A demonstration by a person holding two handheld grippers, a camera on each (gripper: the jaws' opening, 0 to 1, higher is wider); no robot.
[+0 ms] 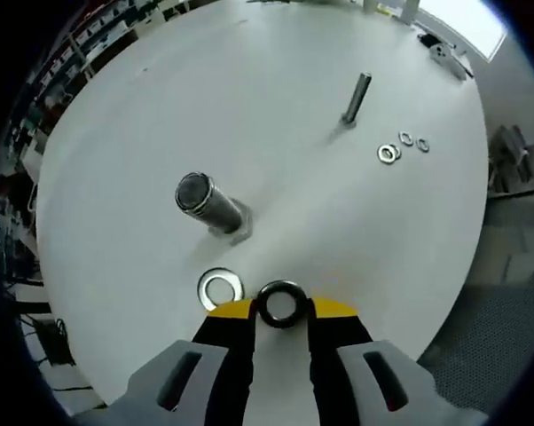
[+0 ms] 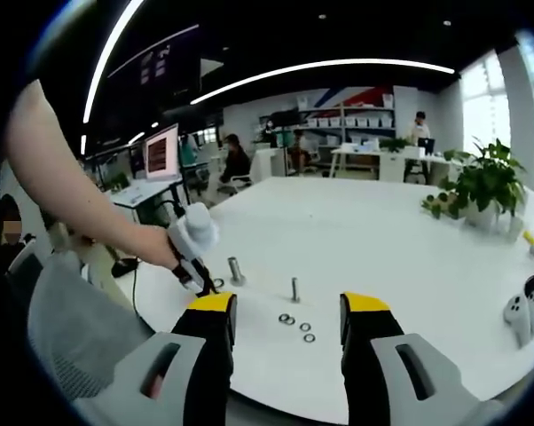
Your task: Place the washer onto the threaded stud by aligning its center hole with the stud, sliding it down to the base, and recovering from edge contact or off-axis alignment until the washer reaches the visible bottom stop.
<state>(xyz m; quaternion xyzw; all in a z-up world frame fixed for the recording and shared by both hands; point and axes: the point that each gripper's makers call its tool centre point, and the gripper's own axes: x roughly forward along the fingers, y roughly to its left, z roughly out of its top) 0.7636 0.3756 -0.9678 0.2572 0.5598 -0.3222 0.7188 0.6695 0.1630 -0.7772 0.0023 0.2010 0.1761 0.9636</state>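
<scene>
1. Dark metal washer (image 1: 280, 303) sits pinched between the yellow tips of my left gripper (image 1: 281, 311), jaws closed in on its rim from both sides, hole facing the camera.
2. It is held just above the white table (image 1: 276, 106), near the table edge and short of the big stud (image 1: 209, 202).
3. Big stud: thick, threaded, shiny, standing on a hex base, tilted toward the camera in the left gripper view. Washer is not on it, clearly apart.
4. A second, silver washer (image 1: 220, 288) lies flat on the table just left of my left gripper tips, between them and the stud's base.
5. Further off, a thinner stud (image 1: 356, 98) stands upright, well apart from the big one.
6. Three small washers (image 1: 403, 145) lie in a loose row just beside the thin stud.
7. My right gripper (image 2: 287, 312) is wide open, nothing between the jaws, held back from the table edge.
8. In the right gripper view I see my left gripper (image 2: 196, 251) from the side, in a hand (image 2: 152, 246), low over the table just beside the big stud (image 2: 236, 270).
9. Same view: thin stud (image 2: 295, 289) and small washers (image 2: 297, 325) lie between my right jaws' line of sight.
10. Potted plant (image 2: 480, 188) on the far right of the table; office desks and seated people behind.
</scene>
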